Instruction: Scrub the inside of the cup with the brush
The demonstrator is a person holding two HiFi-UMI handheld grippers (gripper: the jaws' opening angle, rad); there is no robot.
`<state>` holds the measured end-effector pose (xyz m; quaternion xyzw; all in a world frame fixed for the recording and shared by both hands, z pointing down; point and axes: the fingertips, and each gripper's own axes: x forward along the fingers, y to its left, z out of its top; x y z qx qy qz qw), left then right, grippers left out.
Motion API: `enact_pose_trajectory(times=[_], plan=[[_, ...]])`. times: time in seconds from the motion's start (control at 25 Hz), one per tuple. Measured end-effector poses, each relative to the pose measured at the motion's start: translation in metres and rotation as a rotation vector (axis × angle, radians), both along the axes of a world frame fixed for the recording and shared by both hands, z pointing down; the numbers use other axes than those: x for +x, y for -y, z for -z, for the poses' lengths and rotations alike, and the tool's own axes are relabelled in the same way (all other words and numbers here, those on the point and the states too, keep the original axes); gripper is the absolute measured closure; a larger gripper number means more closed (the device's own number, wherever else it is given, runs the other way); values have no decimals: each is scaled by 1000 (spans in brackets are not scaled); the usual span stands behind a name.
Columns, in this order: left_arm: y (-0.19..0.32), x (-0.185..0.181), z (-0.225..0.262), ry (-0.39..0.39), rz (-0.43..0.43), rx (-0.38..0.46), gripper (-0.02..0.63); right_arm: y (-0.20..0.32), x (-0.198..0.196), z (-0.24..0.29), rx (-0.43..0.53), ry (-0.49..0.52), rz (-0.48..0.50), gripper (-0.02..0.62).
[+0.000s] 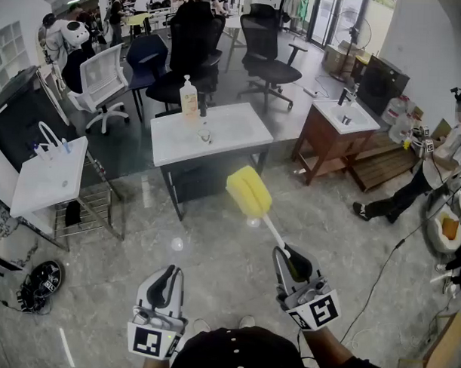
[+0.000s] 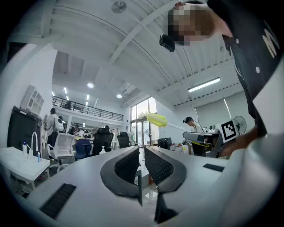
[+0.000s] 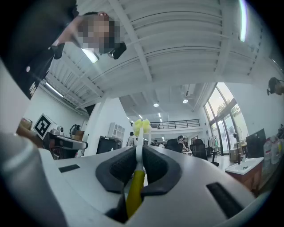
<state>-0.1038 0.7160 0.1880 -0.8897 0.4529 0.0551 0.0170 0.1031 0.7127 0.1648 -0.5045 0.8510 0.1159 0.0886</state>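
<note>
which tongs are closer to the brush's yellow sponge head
Right: the right tongs grip the brush's white handle below the yellow sponge head; left tongs sit shut, farther down-left.

Bright, even daylight; fisheye-bent edges, seemingly soft corners.

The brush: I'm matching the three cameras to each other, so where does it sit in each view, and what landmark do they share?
Head view: the brush runs from the right gripper at lower right up to its yellow sponge head near centre.
Left gripper view: right of centre, above the jaws, with its sponge head pointing left.
Right gripper view: dead centre, clamped between the jaws.
Shared landmark: the black office chairs in the background.
</note>
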Motion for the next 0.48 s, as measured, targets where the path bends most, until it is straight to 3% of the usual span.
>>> enact_pose_trajectory(times=[0.48], plan=[[3,-18,0,-11,-12,-6,560,1,-21,3,6,8,-3,546]])
